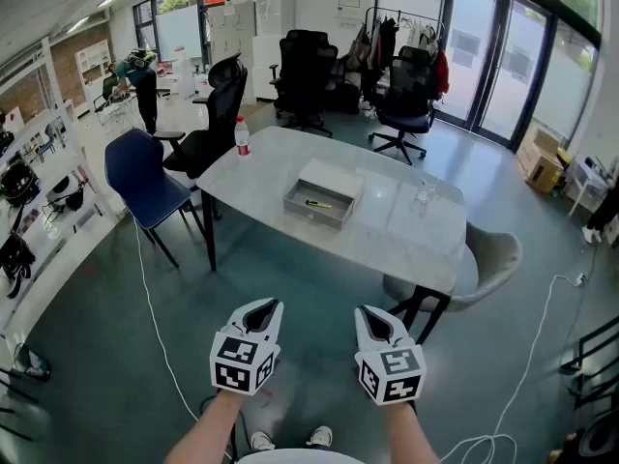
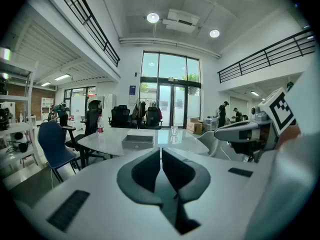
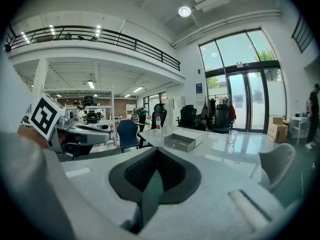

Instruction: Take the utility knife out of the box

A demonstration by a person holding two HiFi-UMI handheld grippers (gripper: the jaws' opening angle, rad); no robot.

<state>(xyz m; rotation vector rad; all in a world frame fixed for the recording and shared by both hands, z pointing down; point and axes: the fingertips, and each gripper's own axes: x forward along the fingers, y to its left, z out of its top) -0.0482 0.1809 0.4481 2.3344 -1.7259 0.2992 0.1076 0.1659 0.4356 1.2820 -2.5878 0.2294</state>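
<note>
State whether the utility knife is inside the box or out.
Inside: the utility knife lies on the floor of the open box.

Open-plan office with workshop corner. Black swivel chairs [image 1: 308,71] on castors, blue chair [image 1: 145,177] round white table [image 1: 387,230]. Tall glass doors [image 1: 484,56], coat rack [image 1: 387,27] beside them. Upper gallery with black railing [image 3: 100,36], round ceiling lights [image 2: 152,18]. Shelves [image 1: 29,191] with gear along wall, cardboard boxes [image 1: 542,162], cable [image 1: 155,327] across grey floor.
</note>
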